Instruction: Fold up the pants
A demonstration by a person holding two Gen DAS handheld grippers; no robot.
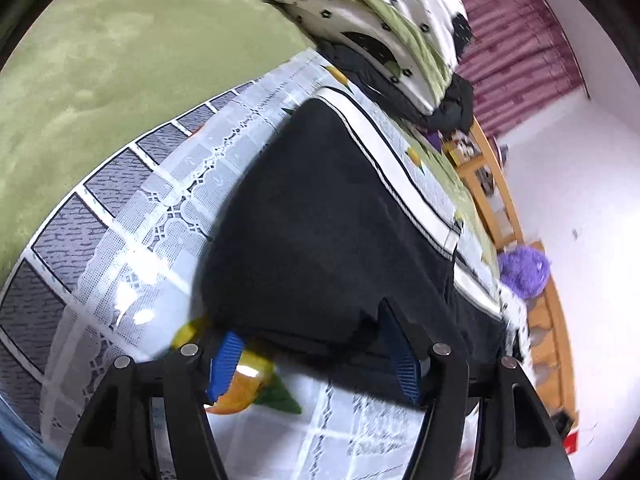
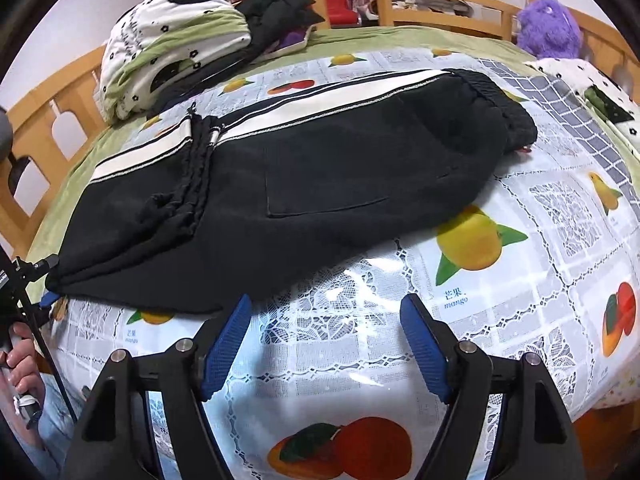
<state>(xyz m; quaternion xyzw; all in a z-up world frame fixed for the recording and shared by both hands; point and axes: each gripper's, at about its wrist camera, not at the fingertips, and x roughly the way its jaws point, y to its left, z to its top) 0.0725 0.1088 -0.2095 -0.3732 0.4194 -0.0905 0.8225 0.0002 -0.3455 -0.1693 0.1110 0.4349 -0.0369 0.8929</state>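
1. I saw the black pants (image 2: 280, 184) lying flat on the fruit-print cloth (image 2: 500, 280) (white stripe on the far side)
2. My left gripper (image 1: 312, 356) stood open astride their near edge, pads not pressing
3. My right gripper (image 2: 326, 344) gaped empty just short of them

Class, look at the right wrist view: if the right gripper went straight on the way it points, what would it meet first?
Probably the fruit-print table cover; the right gripper, open, hangs just short of the black pants.
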